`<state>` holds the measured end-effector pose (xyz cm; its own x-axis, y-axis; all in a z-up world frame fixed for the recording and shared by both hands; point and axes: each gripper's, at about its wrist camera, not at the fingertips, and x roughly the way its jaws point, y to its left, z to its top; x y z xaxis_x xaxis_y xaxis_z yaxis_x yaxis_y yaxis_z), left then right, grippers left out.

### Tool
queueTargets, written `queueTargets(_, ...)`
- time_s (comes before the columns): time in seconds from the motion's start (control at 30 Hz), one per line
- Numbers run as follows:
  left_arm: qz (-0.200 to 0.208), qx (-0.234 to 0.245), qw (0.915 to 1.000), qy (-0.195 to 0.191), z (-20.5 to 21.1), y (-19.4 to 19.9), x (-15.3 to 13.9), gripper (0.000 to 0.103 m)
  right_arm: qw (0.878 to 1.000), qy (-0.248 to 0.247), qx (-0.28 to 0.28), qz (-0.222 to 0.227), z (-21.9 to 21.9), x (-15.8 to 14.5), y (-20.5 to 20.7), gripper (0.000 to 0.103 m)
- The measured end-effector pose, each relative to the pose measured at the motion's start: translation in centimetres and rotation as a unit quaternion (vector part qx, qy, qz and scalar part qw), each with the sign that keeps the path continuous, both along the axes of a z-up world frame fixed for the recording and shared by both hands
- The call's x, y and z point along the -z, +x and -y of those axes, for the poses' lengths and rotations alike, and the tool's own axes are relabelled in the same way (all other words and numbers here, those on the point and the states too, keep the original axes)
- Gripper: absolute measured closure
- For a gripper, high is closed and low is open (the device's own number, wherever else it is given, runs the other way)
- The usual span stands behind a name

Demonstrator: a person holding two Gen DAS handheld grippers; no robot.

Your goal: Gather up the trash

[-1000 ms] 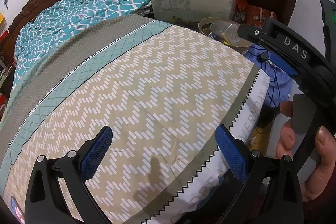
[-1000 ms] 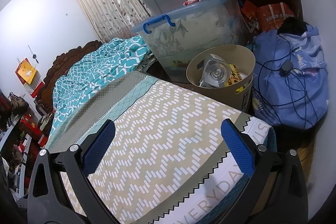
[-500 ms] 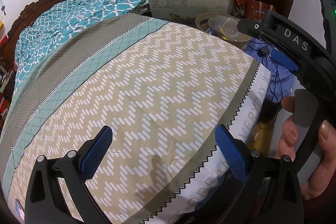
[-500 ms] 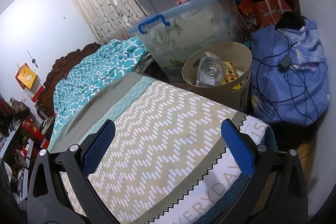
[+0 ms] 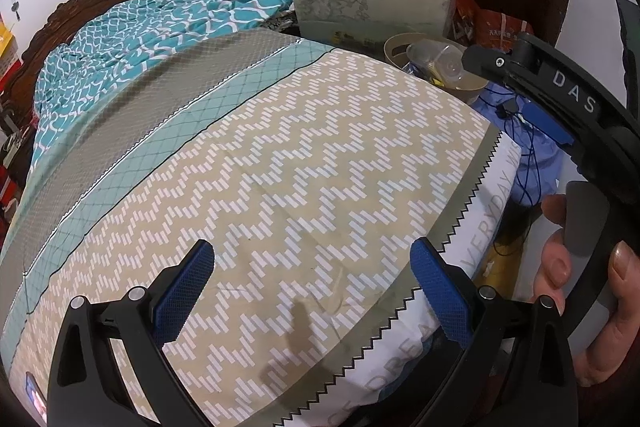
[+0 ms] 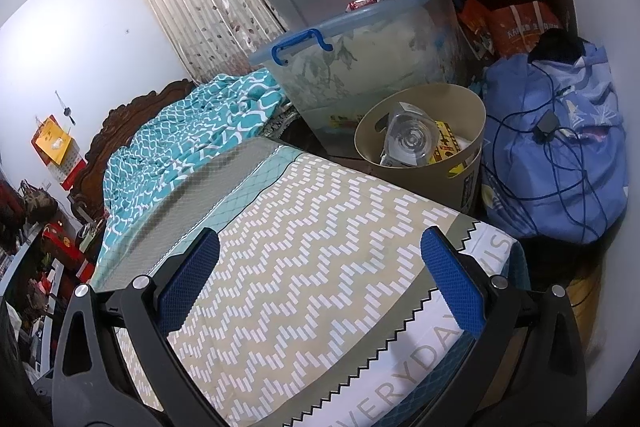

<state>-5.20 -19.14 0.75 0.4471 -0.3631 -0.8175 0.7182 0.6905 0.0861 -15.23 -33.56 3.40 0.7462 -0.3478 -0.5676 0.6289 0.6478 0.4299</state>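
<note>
A beige round trash bin (image 6: 468,107) stands past the far corner of the bed; it holds a clear plastic bottle (image 6: 408,139) and a yellow wrapper (image 6: 444,143). The bin also shows in the left wrist view (image 5: 400,45). My left gripper (image 5: 312,291) is open and empty, low over the zigzag-patterned bedspread (image 5: 300,167). My right gripper (image 6: 320,279) is open and empty over the same bedspread's corner, short of the bin. In the left wrist view the right gripper's body (image 5: 560,95) is at the right, held by a hand.
Stacked clear storage boxes (image 6: 360,47) stand behind the bin. A blue bag with tangled cables (image 6: 560,155) lies right of the bin. A teal blanket (image 5: 160,27) lies bunched at the bed's far end by a wooden headboard (image 6: 132,115).
Both grippers have drawn back slightly and tilted; the bin and boxes sit a little lower in the views. Both stay open and empty.
</note>
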Motion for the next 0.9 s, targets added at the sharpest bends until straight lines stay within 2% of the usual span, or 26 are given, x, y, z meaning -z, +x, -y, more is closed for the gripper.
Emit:
queueTargets(0.47, 0.0, -0.006, 1.0, -0.003, -0.7, 0.13, -0.11, 0.008, 1.0, -0.004, -0.006, -0.003, -0.95, -0.14, 0.44, 0.004)
queueTargets(0.9, 0.001, -0.006, 0.9999, 0.014, -0.02, 0.01, 0.51, 0.008, 1.0, 0.005, -0.001, -0.004, -0.44, 0.46, 0.23, 0.004)
